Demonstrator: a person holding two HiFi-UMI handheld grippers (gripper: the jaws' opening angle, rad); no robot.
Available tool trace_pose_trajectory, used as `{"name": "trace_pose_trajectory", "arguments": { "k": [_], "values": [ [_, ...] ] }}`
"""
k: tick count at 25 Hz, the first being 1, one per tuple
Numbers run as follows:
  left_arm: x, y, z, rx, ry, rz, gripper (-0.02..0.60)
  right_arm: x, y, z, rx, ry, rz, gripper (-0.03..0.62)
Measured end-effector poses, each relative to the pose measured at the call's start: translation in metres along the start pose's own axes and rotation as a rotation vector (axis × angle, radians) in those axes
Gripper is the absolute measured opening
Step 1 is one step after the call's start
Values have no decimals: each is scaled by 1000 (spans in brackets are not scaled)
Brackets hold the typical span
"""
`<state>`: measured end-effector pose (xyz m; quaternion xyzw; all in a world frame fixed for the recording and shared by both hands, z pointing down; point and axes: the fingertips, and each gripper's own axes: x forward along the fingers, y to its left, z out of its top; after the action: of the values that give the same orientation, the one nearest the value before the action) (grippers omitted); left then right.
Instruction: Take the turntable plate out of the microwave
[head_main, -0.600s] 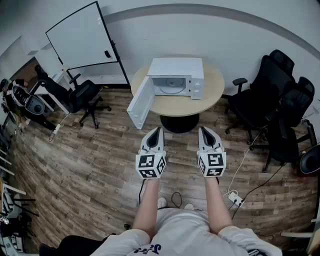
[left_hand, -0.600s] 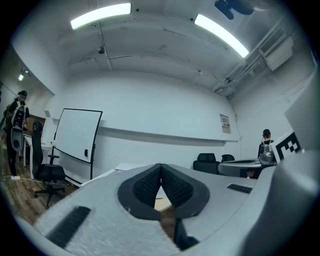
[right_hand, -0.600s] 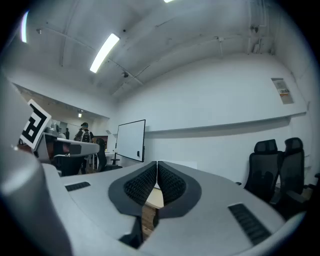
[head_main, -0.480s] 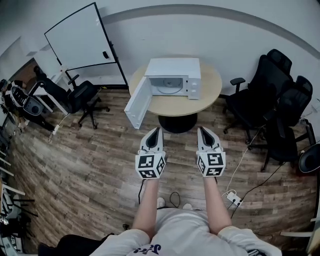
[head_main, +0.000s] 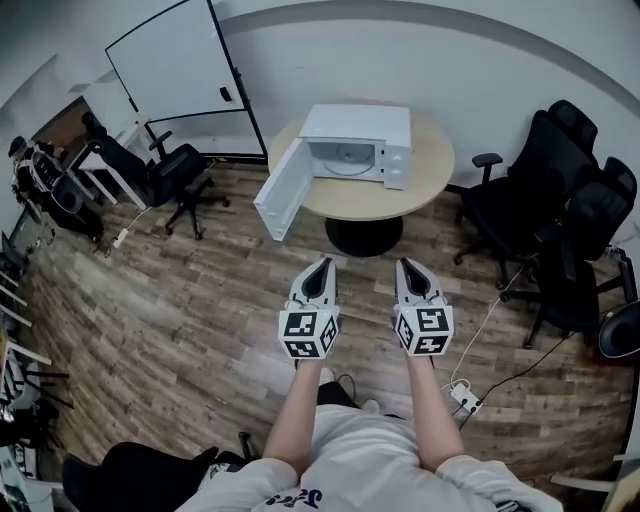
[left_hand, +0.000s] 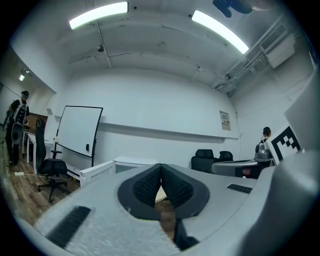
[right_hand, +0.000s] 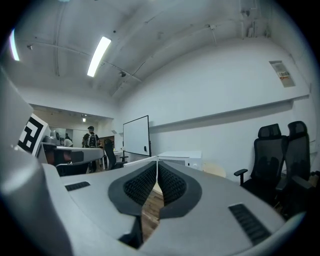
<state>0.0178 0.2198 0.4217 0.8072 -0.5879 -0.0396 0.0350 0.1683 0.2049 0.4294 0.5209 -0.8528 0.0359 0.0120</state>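
Observation:
A white microwave (head_main: 360, 143) stands on a round wooden table (head_main: 425, 185), its door (head_main: 282, 190) swung wide open to the left. Inside it lies the round glass turntable plate (head_main: 349, 157). Both grippers are held level over the floor, well short of the table. My left gripper (head_main: 322, 262) is shut with nothing between its jaws, and so is my right gripper (head_main: 407, 263). In the left gripper view the jaws (left_hand: 161, 167) meet tip to tip, with the microwave (left_hand: 125, 164) far ahead. The right gripper view shows the same closed jaws (right_hand: 157, 162) and the microwave (right_hand: 180, 157) beyond.
Black office chairs (head_main: 545, 190) crowd the right side, and another chair (head_main: 165, 175) stands left of the table. A whiteboard (head_main: 180, 65) leans at the back wall. A power strip with cables (head_main: 462, 397) lies on the wooden floor near my right foot.
The view has shifted: the table and microwave now sit slightly further right and higher in the head view. Both grippers stay shut and side by side.

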Motion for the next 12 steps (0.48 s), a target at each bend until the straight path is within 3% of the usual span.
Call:
{"name": "trace_pose_trajectory", "arguments": {
  "k": [6, 12],
  "values": [
    [11, 11, -9, -25, 7, 12, 15, 18, 21, -10, -27, 31, 61, 21],
    [60, 31, -9, -31, -4, -13, 15, 61, 13, -20, -46, 85, 61, 21]
  ]
}}
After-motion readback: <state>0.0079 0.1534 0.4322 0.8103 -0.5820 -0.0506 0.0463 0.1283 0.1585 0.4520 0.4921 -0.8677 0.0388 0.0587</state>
